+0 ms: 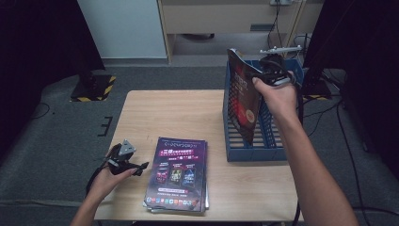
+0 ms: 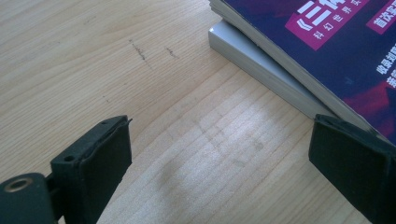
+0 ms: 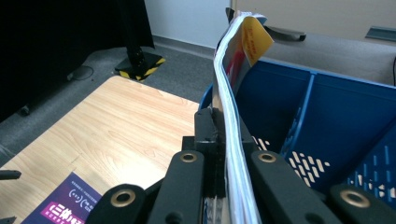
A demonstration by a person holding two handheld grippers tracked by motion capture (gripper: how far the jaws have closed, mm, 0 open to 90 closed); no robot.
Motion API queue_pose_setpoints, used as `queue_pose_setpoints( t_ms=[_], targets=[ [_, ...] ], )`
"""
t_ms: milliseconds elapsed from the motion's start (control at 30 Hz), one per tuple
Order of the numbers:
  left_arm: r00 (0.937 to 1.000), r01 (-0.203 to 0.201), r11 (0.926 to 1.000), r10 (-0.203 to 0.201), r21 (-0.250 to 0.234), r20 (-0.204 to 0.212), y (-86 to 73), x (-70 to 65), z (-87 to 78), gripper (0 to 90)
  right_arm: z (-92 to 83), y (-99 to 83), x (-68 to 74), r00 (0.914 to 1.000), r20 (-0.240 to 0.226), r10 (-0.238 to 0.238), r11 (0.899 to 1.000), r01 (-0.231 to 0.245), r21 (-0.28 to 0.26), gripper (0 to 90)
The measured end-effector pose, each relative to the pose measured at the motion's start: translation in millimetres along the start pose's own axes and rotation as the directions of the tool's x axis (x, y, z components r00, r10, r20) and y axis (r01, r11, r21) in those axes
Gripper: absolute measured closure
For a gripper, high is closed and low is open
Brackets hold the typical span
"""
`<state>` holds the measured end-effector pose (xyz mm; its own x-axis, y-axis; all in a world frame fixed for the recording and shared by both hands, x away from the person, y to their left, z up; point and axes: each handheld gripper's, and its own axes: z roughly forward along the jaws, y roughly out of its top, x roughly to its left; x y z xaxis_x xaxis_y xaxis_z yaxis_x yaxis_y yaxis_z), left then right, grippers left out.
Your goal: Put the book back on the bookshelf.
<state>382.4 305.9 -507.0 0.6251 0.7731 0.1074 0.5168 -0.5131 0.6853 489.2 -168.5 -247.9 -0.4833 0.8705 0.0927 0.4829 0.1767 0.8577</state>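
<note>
A dark red magazine (image 1: 242,101) stands upright over the left slot of the blue file rack (image 1: 254,153), its lower edge down inside the rack. My right gripper (image 1: 263,75) is shut on its top right edge. In the right gripper view the jaws (image 3: 226,140) clamp the magazine's white page edge (image 3: 229,79), with the rack (image 3: 327,121) behind. A stack of purple magazines (image 1: 179,174) lies flat at the table's front. My left gripper (image 1: 141,167) rests open just left of the stack; its view shows bare wood between the jaws (image 2: 219,140) and the stack's corner (image 2: 336,42) beside the right jaw.
The wooden table (image 1: 164,113) has free surface at its back left. A stand base with yellow-black stripes (image 1: 91,87) sits on the grey floor beyond the table. A wooden cabinet and cables are at the back, and dark curtains hang on both sides.
</note>
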Motion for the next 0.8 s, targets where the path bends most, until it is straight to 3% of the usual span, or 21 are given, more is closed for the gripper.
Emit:
queue_pose_setpoints(
  t_ms=[300, 800],
  targets=[
    [1.0000, -0.003, 1.0000, 0.003, 0.003, 0.001, 0.0, -0.5, 0.5, 5.6, 6.0, -12.0, 1.1, 1.0000, -0.005, -0.006, 1.000, 0.006, -0.007, 87.0],
    [1.0000, -0.001, 1.0000, 0.001, -0.002, 0.000, 0.0, 0.3, -0.9, 5.6, 19.3, -33.5, 8.4, 1.0000, -0.003, -0.008, 0.994, 0.008, 0.109, 85.4]
  ],
)
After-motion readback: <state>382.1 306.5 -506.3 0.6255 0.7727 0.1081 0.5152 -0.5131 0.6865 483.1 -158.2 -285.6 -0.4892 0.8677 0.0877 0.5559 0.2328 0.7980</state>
